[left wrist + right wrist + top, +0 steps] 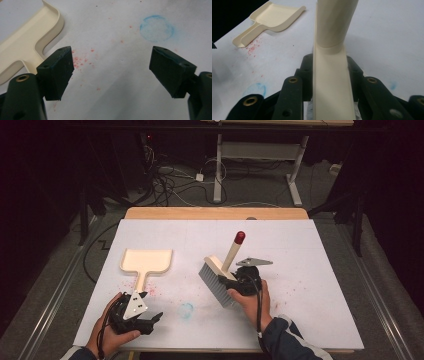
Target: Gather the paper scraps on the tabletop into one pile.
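Right tongs are clamped on the cream brush, bristles near the worktop. Left tongs sit wide open, empty, just beside the dustpan handle.

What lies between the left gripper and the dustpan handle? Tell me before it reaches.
Nothing visible does. The left gripper stands open over bare white table, and the dustpan handle lies just beside its jaw. Only red crumbs dot the surface nearby.
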A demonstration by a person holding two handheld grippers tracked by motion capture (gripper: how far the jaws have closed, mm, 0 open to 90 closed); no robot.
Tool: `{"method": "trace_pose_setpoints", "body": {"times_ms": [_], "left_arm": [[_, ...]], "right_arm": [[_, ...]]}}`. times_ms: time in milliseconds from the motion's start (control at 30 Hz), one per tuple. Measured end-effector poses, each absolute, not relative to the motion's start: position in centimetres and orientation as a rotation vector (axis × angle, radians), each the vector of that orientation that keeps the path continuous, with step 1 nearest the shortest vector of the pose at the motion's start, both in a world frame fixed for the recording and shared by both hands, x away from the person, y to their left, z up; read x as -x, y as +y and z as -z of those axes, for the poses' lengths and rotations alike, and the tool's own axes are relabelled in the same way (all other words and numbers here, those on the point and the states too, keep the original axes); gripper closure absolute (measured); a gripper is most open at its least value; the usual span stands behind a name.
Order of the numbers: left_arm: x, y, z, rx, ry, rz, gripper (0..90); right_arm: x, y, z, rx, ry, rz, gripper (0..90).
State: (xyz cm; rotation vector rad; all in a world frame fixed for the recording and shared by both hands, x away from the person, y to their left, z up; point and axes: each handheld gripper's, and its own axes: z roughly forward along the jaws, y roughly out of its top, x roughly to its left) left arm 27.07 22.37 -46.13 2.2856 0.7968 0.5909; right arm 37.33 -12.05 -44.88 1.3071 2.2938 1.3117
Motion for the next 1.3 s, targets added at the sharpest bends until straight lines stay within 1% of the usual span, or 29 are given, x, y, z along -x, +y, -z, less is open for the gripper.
{"method": "trace_pose_setpoints", "body": {"times_ms": [167,267,333,533,767,967,1067,1167,1300], "left_arm": [[-27.1,22.3,46.1,-2.289,0.783,-0.599,19.0],[-27.2,22.2,46.1,-2.296,0.789,-0.587,19.0],[-27.2,22.2,46.1,-2.298,0.776,-0.601,19.0],[-27.1,22.3,46.1,-2.289,0.793,-0.591,19.0],[-27.1,22.3,46.1,-2.292,0.777,-0.605,19.0],[-27.1,22.3,46.1,-2.294,0.792,-0.593,19.0],[-27.1,22.2,46.2,-2.295,0.792,-0.593,19.0],[-27.1,22.1,46.2,-2.302,0.787,-0.593,19.0],[-27.3,21.8,46.3,-2.311,0.795,-0.598,19.0]], "right_arm": [[-36.9,-13.8,44.3,-1.319,2.282,-1.312,67.6],[-36.7,-14.0,43.6,-1.268,2.301,-1.339,67.7],[-36.5,-14.0,42.9,-1.224,2.309,-1.355,67.7],[-35.2,-14.7,40.5,-0.98,2.384,-1.396,67.7],[-32.9,-16.7,38.8,-0.556,2.537,-1.378,67.6],[-31.0,-19.2,39.7,-0.344,2.648,-1.335,67.6],[-30.4,-20.3,40.8,-0.282,2.715,-1.23,67.6],[-30.7,-21.2,41.9,-0.257,2.761,-1.212,67.6],[-32.2,-22.2,42.7,-0.269,2.739,-1.236,67.6]]}}
